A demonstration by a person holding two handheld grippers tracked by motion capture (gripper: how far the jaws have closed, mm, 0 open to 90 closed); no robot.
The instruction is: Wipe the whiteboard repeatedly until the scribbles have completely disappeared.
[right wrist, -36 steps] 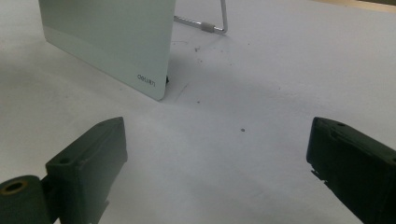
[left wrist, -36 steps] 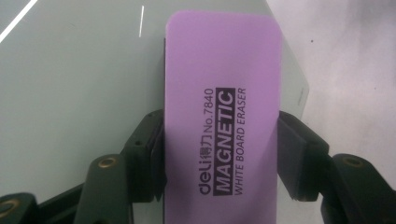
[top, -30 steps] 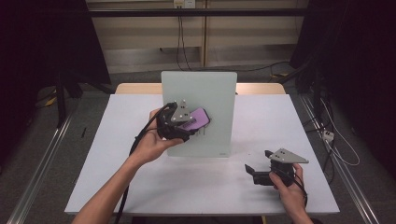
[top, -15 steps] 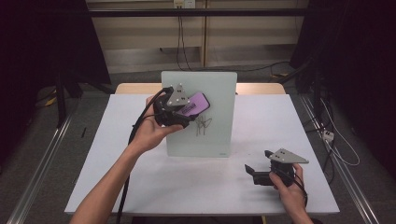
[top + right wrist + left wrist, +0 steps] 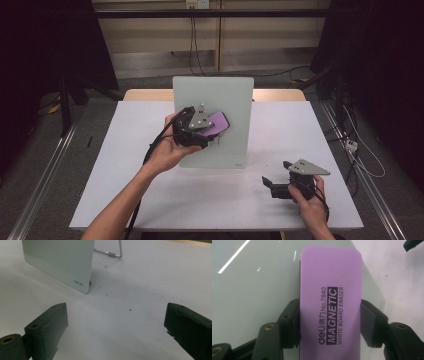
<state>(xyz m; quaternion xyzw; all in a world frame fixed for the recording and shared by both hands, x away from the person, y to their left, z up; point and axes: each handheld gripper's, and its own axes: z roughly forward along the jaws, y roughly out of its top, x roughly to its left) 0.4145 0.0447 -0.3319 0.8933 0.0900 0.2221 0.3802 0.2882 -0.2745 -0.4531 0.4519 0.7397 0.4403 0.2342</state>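
My left gripper (image 5: 204, 131) pinches the light, stiff eraser (image 5: 329, 300) by its long edges (board (image 5: 235, 100) may tip); right gripper (image 5: 280, 186) spread, idle.

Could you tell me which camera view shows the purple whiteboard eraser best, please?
The left gripper view: the eraser is close up, its label readable, clamped by the left tongs. The high view shows it small against the board.

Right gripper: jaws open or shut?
Open. In the right gripper view the right gripper has its two black jaws set wide apart with bare white table between them, holding nothing.
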